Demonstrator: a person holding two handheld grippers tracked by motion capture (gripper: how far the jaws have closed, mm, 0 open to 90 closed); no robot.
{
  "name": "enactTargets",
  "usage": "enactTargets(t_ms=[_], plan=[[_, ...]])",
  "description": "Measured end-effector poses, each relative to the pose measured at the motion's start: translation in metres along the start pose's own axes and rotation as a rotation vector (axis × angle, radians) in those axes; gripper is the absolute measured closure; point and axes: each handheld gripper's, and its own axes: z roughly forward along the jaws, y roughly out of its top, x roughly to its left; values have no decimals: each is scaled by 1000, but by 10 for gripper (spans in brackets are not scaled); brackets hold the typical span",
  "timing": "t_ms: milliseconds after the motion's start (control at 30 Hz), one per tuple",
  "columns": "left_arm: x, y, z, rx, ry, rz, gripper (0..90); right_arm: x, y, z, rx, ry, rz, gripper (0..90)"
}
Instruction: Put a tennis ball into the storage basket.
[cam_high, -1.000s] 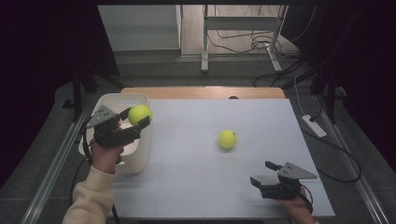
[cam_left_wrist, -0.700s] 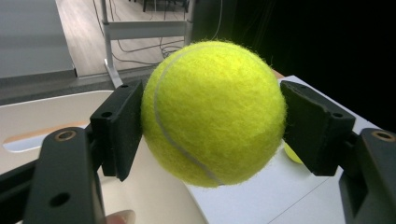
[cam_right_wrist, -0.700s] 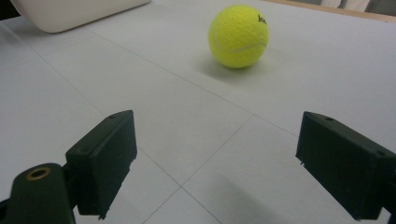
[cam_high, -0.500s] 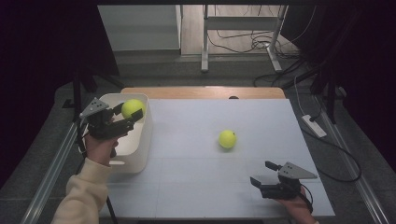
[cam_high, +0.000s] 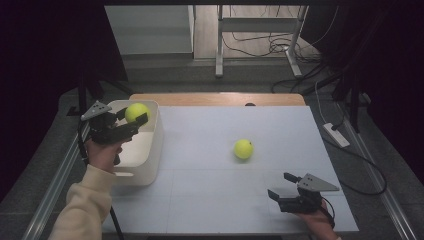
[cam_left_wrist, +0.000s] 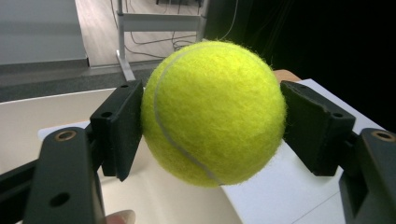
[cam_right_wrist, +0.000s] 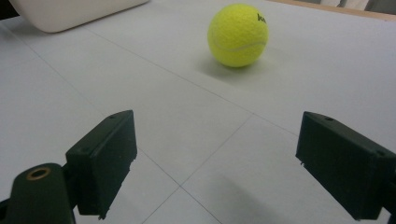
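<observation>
Nearest the person, right gripper (cam_high: 281, 186) rests open-jawed on the table (cam_high: 210, 200); beyond it lies a loose ball (cam_high: 243, 149); left gripper (cam_high: 134, 121) clamps a held ball (cam_high: 136, 112) above the bin (cam_high: 150, 150).

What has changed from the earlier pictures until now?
The left gripper, shut on a tennis ball, carried it toward the table's left, from the white bin's inner edge to above its inside. The second tennis ball and the open right gripper stayed in place.
</observation>
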Motion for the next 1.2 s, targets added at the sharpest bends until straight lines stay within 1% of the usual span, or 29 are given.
enactTargets(t_ms=[200,533,700,1200], plan=[[8,3,4,13,28,-17,269,0,0,-1,-6,0,1,122],[21,5,5,32,72,-19,269,0,0,-1,-2,-11,4,123],[27,6,7,46,95,-23,269,0,0,-1,-2,-9,5,123],[41,7,18,87,139,-42,269,-1,0,0,-1,-9,7,123]])
